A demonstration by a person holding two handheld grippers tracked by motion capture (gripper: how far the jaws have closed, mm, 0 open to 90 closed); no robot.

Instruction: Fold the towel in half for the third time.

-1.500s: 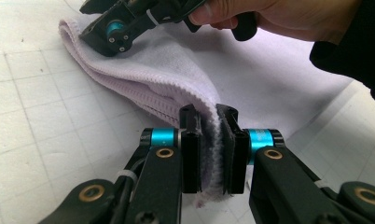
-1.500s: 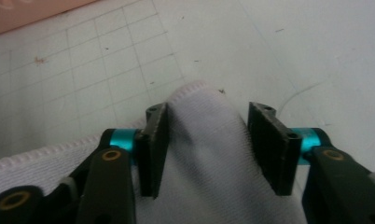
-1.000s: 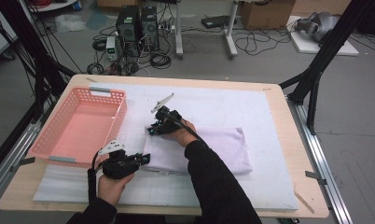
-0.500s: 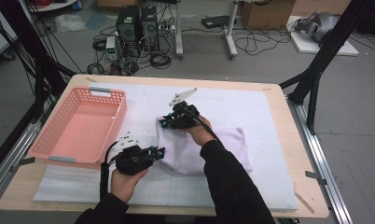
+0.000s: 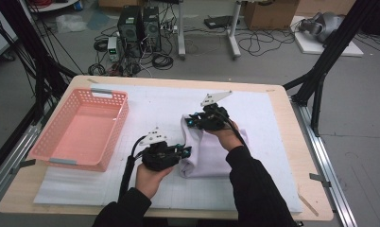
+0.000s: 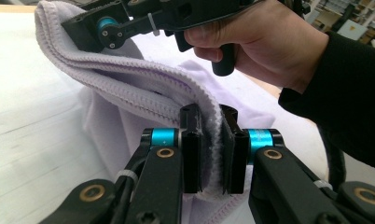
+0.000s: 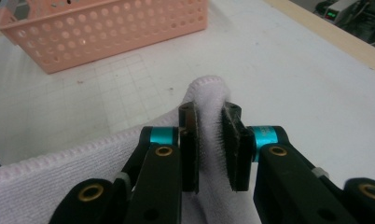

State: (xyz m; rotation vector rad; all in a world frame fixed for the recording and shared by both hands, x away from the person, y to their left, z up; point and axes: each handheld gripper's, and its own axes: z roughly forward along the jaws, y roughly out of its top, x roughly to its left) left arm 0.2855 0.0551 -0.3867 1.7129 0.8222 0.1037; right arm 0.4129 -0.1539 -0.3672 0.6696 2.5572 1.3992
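I am seeing black sleeves (image 5: 254,189), black grippers with blue rings (image 6: 163,136), gold screws (image 7: 91,192) and grey plates (image 5: 214,98).

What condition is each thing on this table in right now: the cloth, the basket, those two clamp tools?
Pale lilac terry towel: folded in layers, left edge lifted off the mat.
Pink perforated plastic basket: upright, nothing inside.
Left gripper: shut on the towel's near edge.
Right gripper: shut on the towel's far corner.
White gridded mat: lying flat over the table.
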